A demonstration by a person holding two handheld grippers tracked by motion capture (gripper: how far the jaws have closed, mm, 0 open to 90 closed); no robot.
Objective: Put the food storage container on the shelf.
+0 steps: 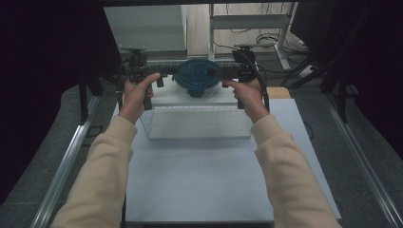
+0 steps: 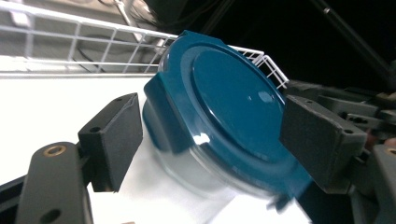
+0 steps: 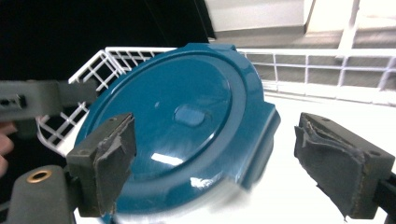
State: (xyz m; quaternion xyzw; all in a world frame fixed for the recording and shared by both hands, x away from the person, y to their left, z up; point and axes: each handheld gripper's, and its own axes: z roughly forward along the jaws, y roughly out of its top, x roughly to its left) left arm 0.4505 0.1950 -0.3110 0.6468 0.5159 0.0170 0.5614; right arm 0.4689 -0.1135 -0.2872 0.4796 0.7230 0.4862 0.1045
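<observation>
Releasing: both grippers let go of the tub (image 1: 197, 78).
Left gripper (image 1: 166, 71): jaws released, flanking the lid.
Right gripper (image 1: 223, 72): released too.
Tub: behind the basket (image 1: 197, 135).
Next: likely withdraw both.

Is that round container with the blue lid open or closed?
Closed. The blue lid sits flat over the clear container, covering its whole mouth, and its side tabs reach down over the rim in both gripper views.
</observation>
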